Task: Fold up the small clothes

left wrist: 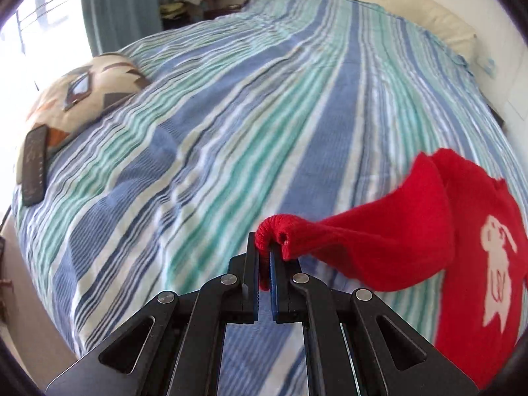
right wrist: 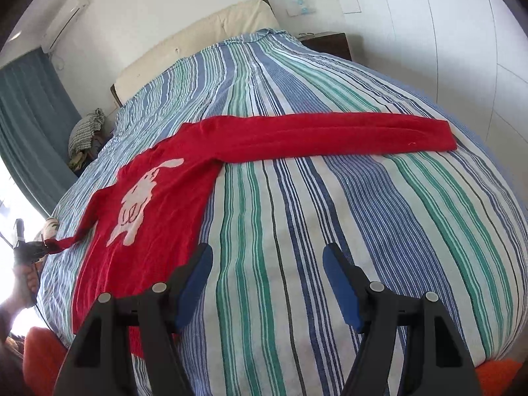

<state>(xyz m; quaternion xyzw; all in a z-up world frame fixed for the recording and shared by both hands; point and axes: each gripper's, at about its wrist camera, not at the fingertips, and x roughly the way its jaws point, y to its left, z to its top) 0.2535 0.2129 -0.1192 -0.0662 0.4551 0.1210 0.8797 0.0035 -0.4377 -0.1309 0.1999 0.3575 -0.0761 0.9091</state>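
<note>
A small red knit sweater (right wrist: pixel 158 211) with a white rabbit motif lies flat on the striped bedspread (right wrist: pixel 297 231). One sleeve (right wrist: pixel 330 132) stretches straight out to the right. My left gripper (left wrist: pixel 264 257) is shut on the cuff (left wrist: pixel 277 231) of the other sleeve and holds it lifted off the bed, left of the sweater body (left wrist: pixel 478 264). The left gripper also shows at the far left of the right wrist view (right wrist: pixel 36 247). My right gripper (right wrist: pixel 267 264) is open and empty above the bedspread, just right of the sweater's hem.
A patterned pillow (left wrist: pixel 82 95) with a dark remote (left wrist: pixel 33 171) on it lies at the bed's left edge. A cream headboard (right wrist: pixel 198 43) is at the far end. A dark nightstand (right wrist: pixel 330 44) and blue curtains (right wrist: pixel 29 125) flank the bed.
</note>
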